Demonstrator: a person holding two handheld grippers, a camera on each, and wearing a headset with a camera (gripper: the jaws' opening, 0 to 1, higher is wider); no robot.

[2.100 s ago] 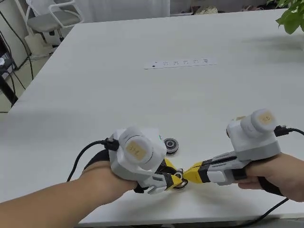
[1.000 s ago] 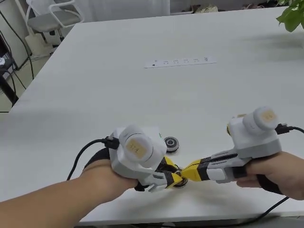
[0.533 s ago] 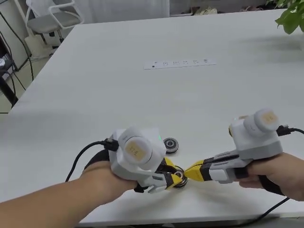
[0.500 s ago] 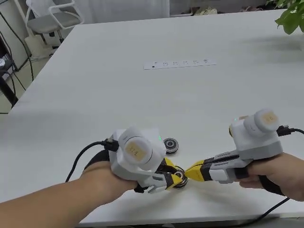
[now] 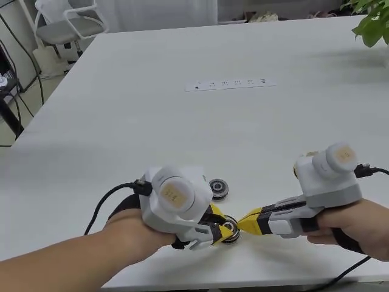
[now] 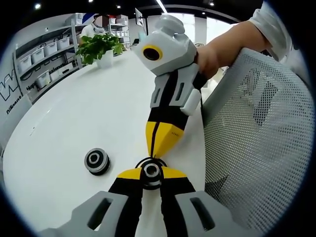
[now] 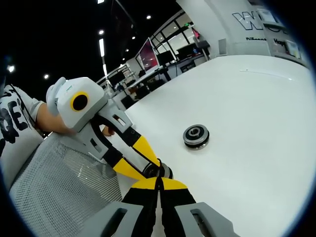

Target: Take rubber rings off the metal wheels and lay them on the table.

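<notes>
**Desk:** What's the step at the near edge of the white table [image 5: 182, 121]?

**Photographer:** The pull-off looks about to begin. The left gripper [image 5: 226, 230] has its yellow jaws clamped on either side of a small round silver metal wheel [image 6: 151, 171], held just above the tabletop. The wheel's black rubber ring [image 6: 142, 162] appears to be on its rim, not yet removed.

**Desk:** And the other tool?

**Photographer:** The right gripper [image 5: 243, 224] points straight at it, with its jaws pressed together and their tip touching the ring's edge. I cannot tell whether any rubber is nipped between them.

**Desk:** What does the next move call for?

**Photographer:** By my reading, it needs a firm bite on the ring's lip. Then the right gripper draws away from the wheel while the left holds the hub steady, and the freed ring goes down on the table. If the bite misses the rubber, the tips will probably slide off the metal.

**Desk:** How are the hands set?

**Photographer:** The left hand [image 5: 130, 234] reaches in from the lower left and the right hand [image 5: 355, 222] from the right edge. Both grippers lie low and nearly level, nose to nose.

**Desk:** Anything else waiting?

**Photographer:** A second wheel [image 5: 218, 188] with a dark rim lies flat on the table just beyond the pair, untouched.
</notes>
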